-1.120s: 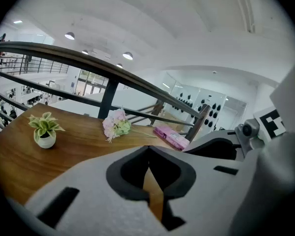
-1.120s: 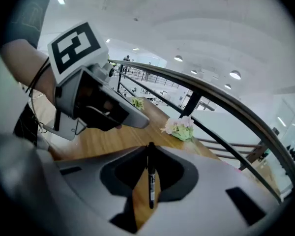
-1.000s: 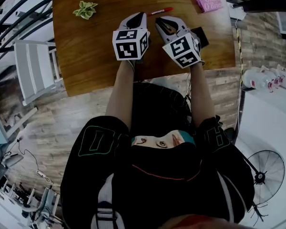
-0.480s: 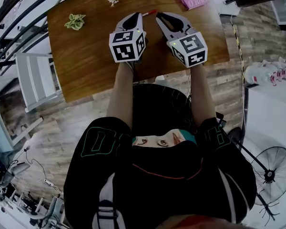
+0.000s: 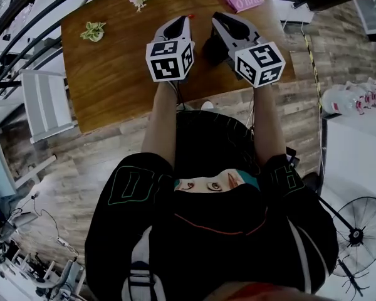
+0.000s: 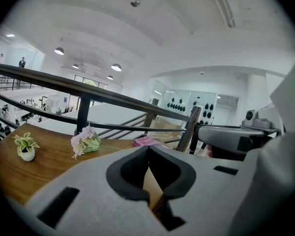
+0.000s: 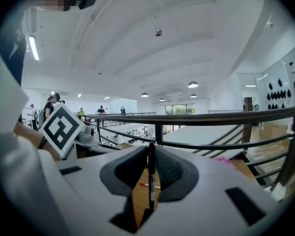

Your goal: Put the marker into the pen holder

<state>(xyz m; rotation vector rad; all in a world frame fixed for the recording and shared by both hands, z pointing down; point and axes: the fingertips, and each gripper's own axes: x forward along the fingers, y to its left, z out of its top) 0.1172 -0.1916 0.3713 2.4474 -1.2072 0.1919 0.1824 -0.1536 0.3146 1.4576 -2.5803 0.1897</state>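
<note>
right claw (image 7: 151, 151) clenched on black marker (image 7: 151, 173); marker upright between jaws, held above desk (image 5: 113, 74). left claw (image 6: 148, 150) closed, nothing in it. step in hand seems carry toward pen holder (image 5: 211, 47), probably dark shape just beside right claw, not sure. next move: bring marker tip over opening, keep vertical, lower, then release. red pen (image 7: 143, 184) lies on desk beyond.
</note>
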